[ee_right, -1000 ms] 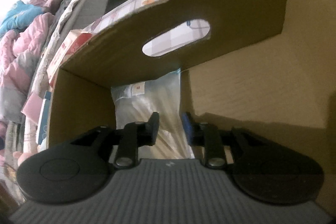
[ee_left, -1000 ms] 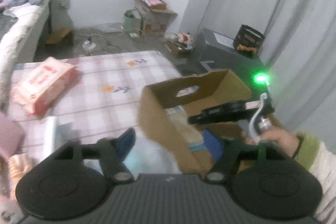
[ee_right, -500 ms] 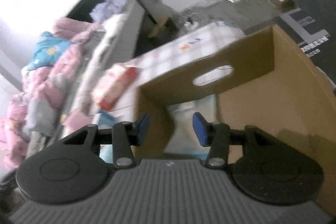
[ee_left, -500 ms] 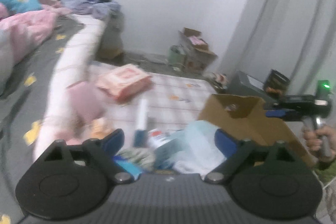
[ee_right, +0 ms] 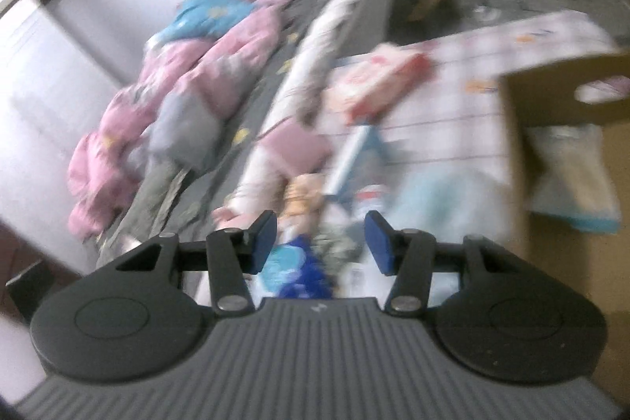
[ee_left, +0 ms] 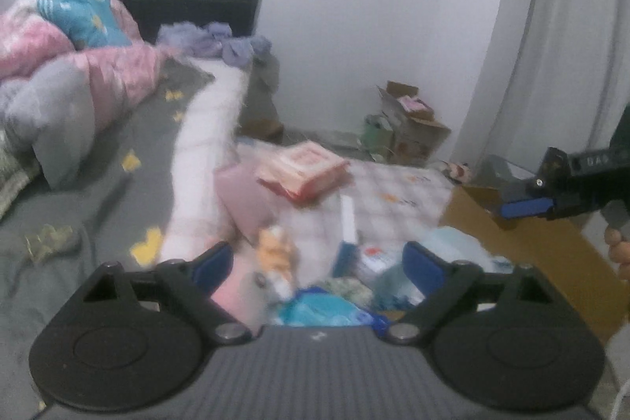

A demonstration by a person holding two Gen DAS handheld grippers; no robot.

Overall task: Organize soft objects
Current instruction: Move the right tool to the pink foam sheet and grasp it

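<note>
A heap of soft packs lies on the checked cloth: a pink-and-red tissue pack (ee_left: 303, 170), a mauve pouch (ee_left: 244, 201), an orange plush toy (ee_left: 273, 254), light blue bags (ee_left: 453, 247) and a blue wrapper (ee_right: 299, 266). The brown cardboard box (ee_right: 559, 93) stands at the right with a clear bag (ee_right: 571, 176) inside. My left gripper (ee_left: 319, 262) is open and empty above the heap. My right gripper (ee_right: 321, 237) is open and empty, also over the heap; it shows in the left wrist view (ee_left: 527, 207) above the box.
A bed with pink and grey bedding (ee_left: 71, 81) fills the left. A white padded bed edge (ee_left: 208, 140) runs beside the cloth. Cardboard boxes (ee_left: 413, 121) and clutter stand on the floor by the far wall. A grey curtain (ee_left: 551, 46) hangs at the right.
My right gripper has risen out of the box, opened wider and swung left over the heap. My left gripper has also lifted and turned left toward the bed.
</note>
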